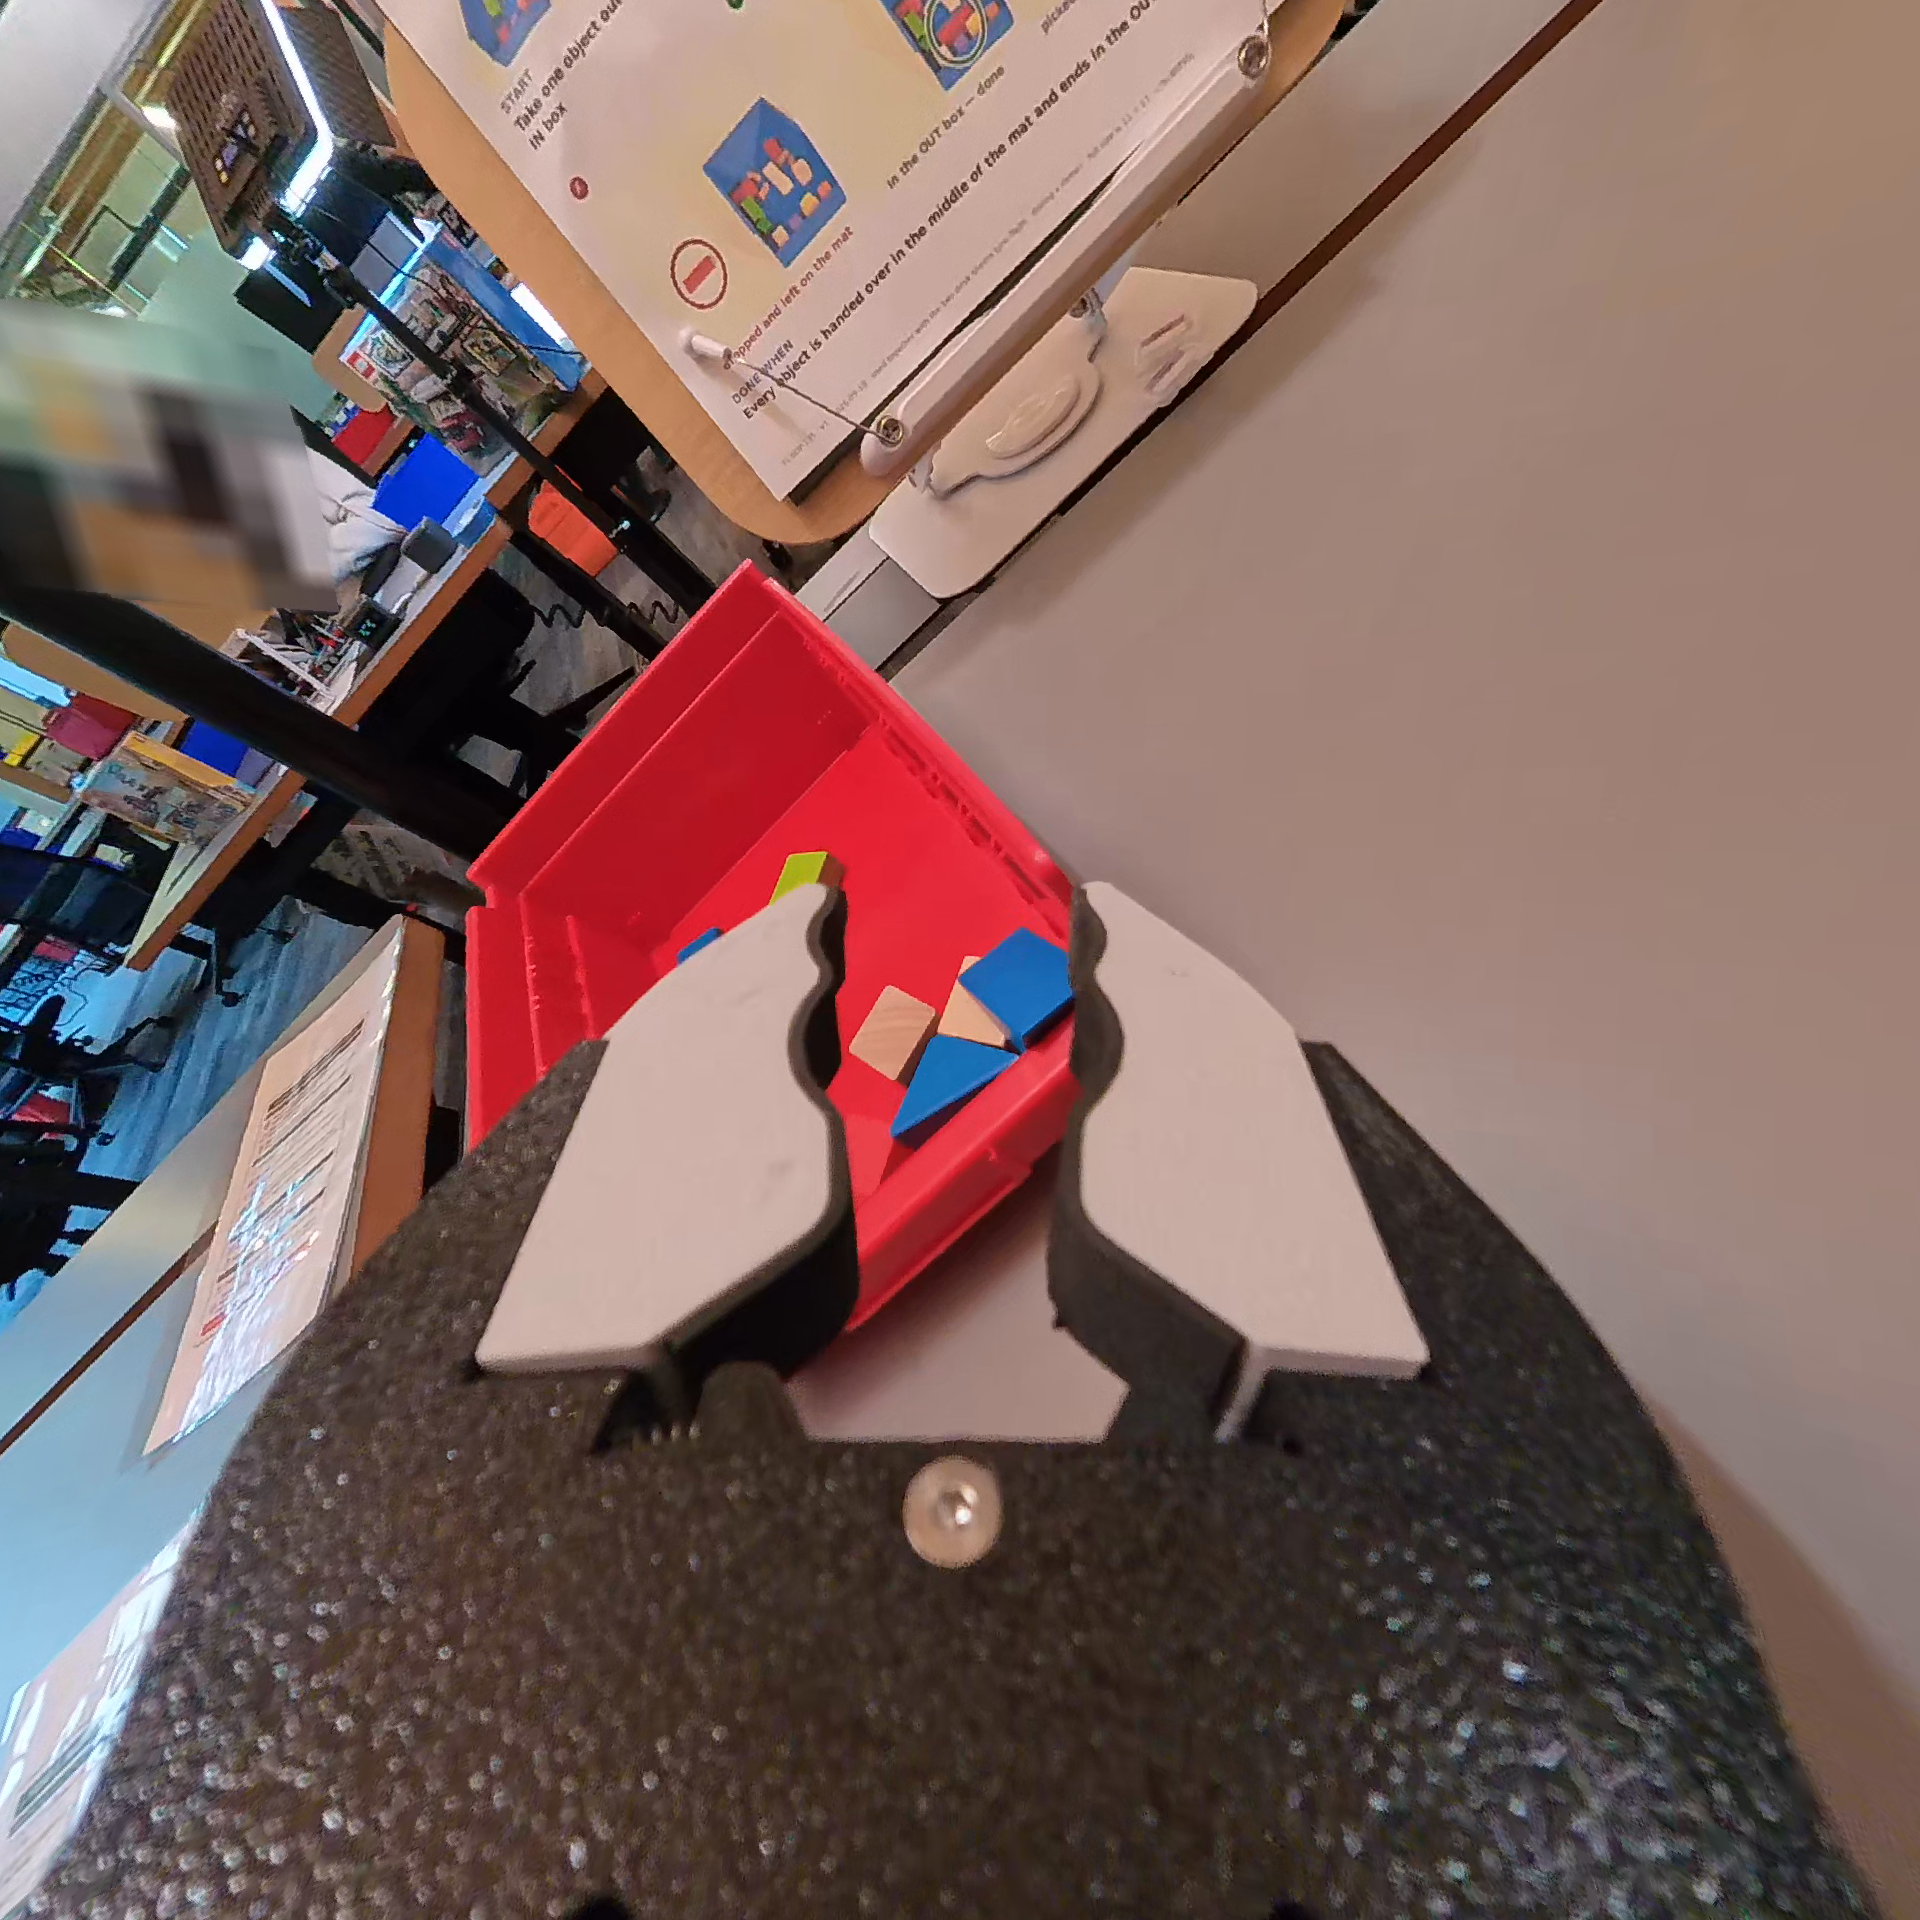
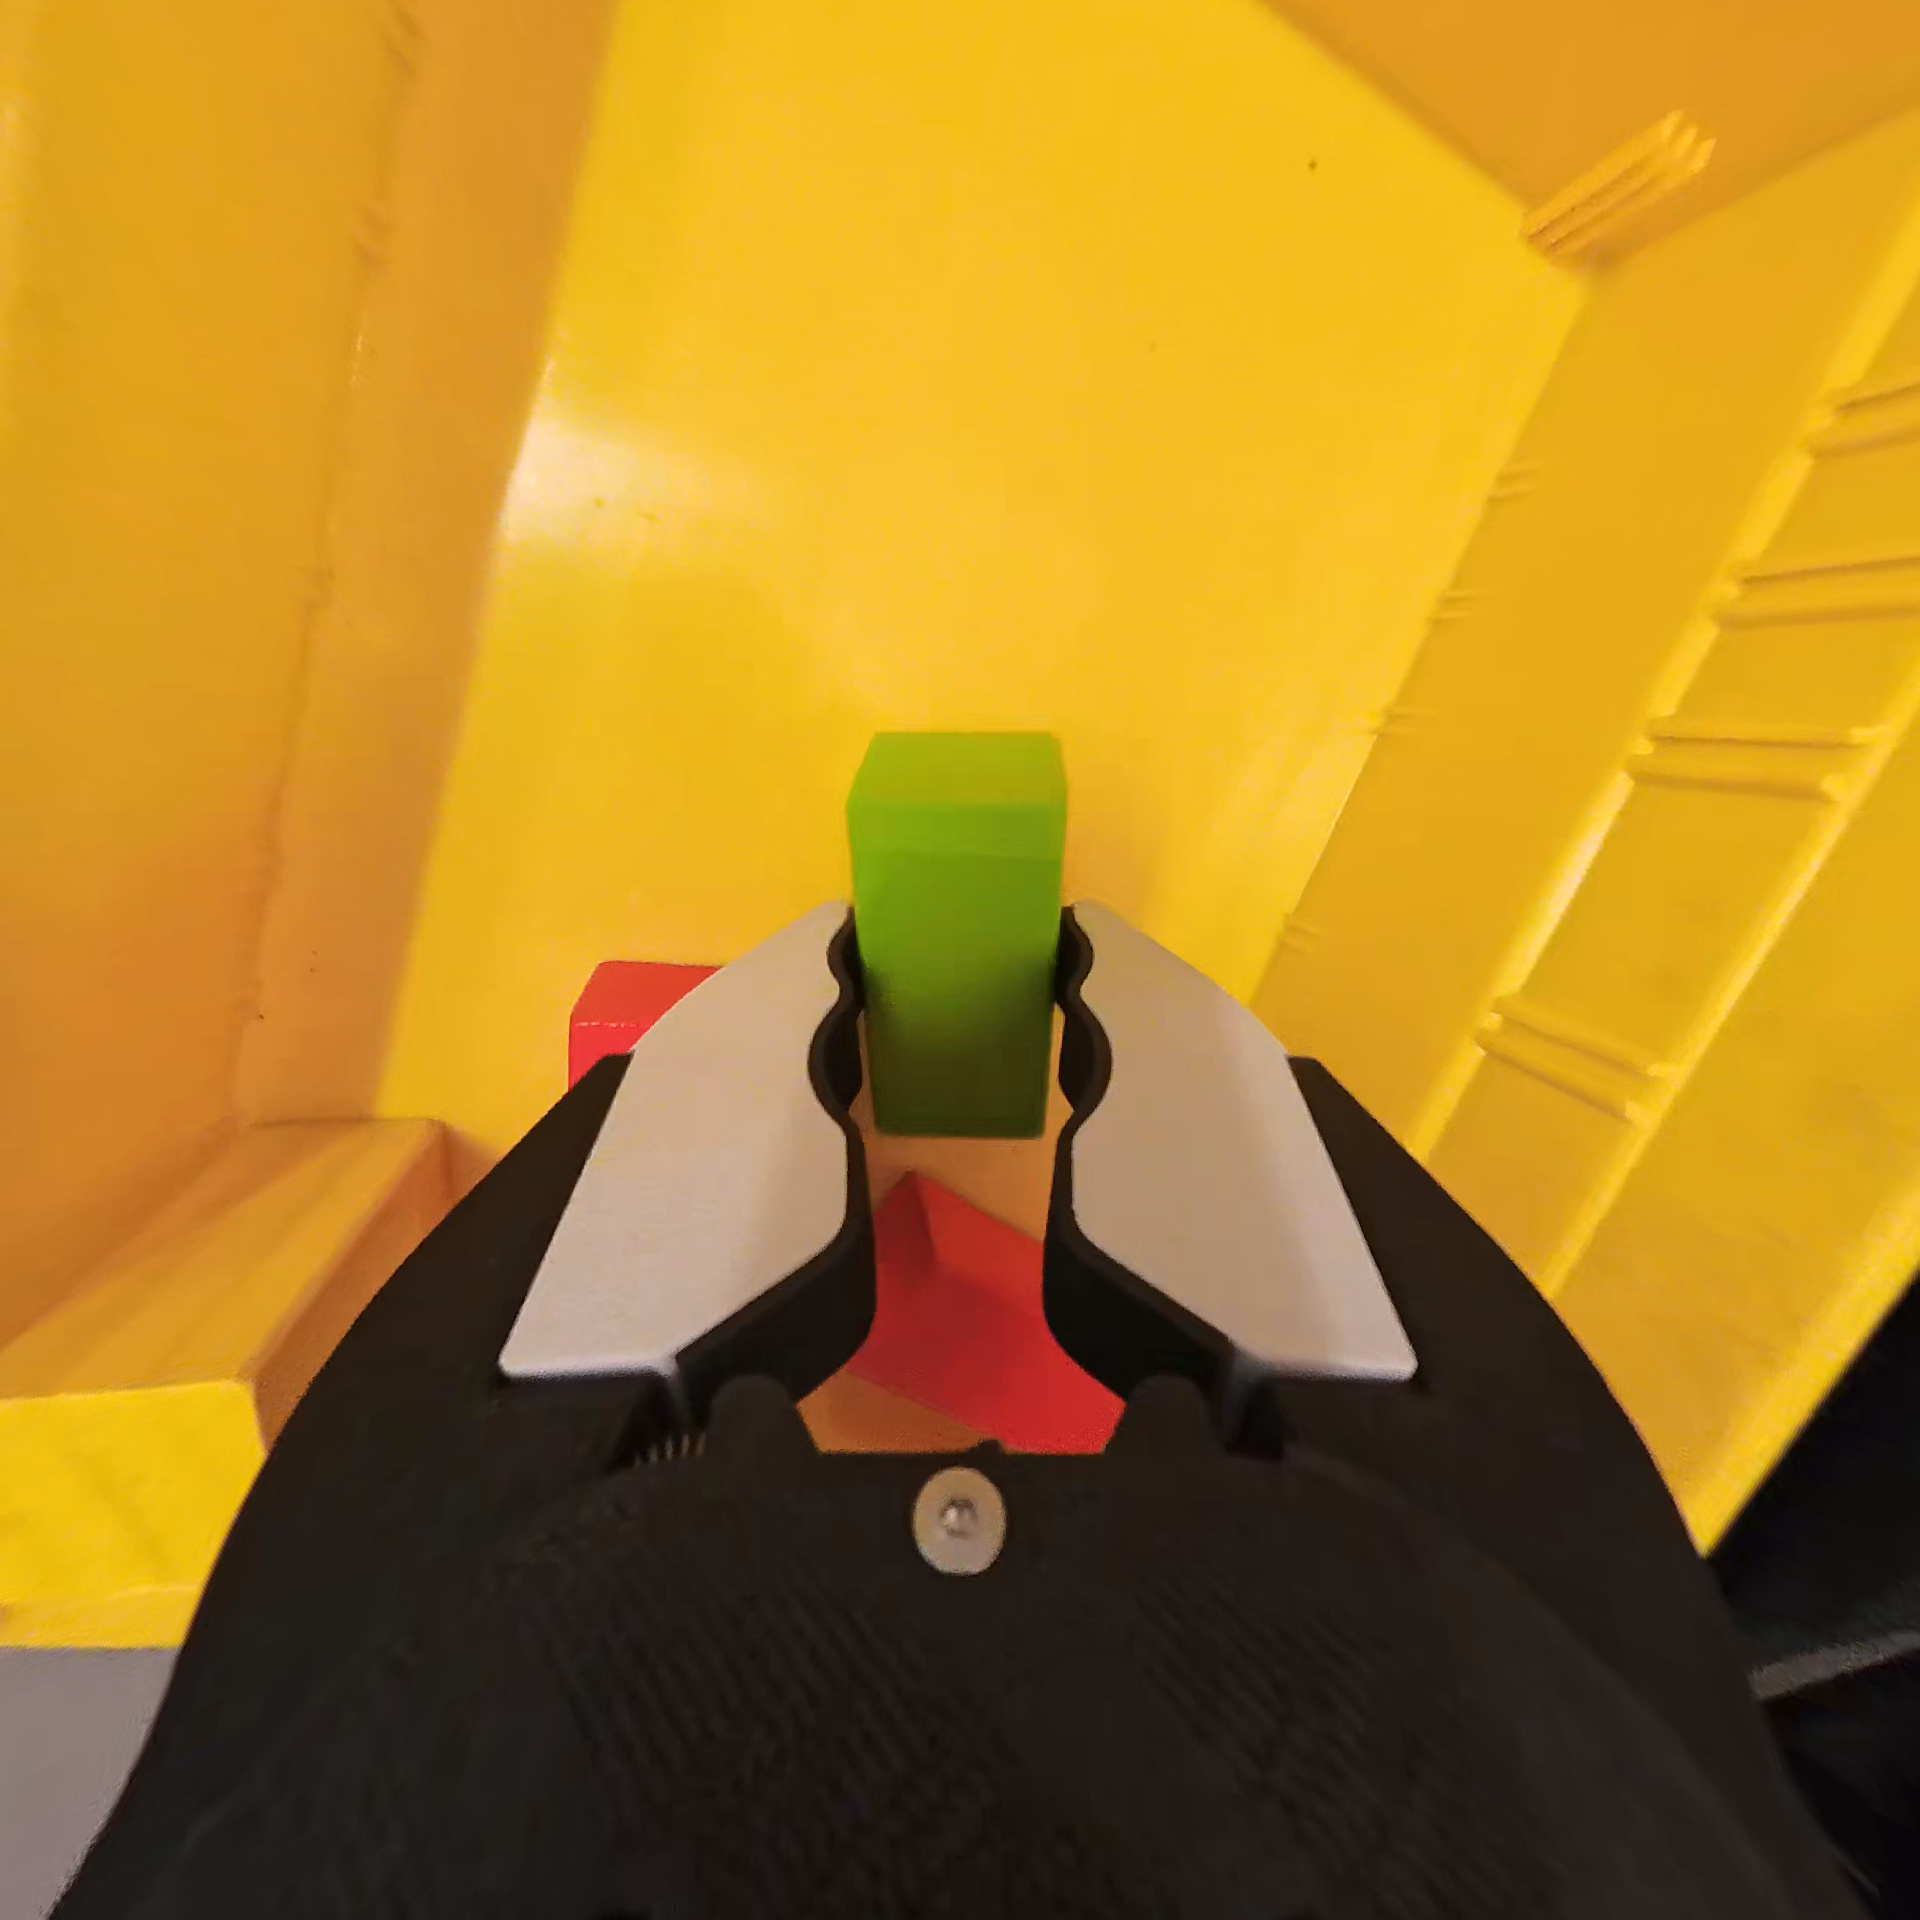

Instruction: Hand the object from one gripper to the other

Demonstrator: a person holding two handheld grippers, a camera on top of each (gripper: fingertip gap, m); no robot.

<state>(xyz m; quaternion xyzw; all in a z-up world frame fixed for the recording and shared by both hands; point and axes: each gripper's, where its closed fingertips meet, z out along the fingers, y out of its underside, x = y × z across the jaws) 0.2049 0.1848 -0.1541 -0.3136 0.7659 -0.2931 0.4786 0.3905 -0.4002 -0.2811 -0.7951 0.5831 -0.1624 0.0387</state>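
Note:
In the right wrist view my right gripper [image 2: 958, 935] is shut on a green block [image 2: 956, 935], an upright oblong; both pads press its sides. It hangs inside a yellow bin [image 2: 935, 364], above red blocks [image 2: 966, 1320]. In the left wrist view my left gripper [image 1: 956, 935] is open and empty, above the near end of a red bin [image 1: 665, 790]. That bin holds blue blocks [image 1: 1023, 977], plain wooden blocks [image 1: 894, 1034] and a lime-green block [image 1: 805, 873]. Neither gripper shows in the other's view.
The red bin stands on a grey mat [image 1: 1455, 727] near the table's edge. A white stand with an instruction sheet [image 1: 883, 208] stands behind it. A yellow block [image 2: 156, 1403] and a red cube [image 2: 623, 1013] lie in the yellow bin at the left. Spacing between my two grippers at the tips: around 65 cm.

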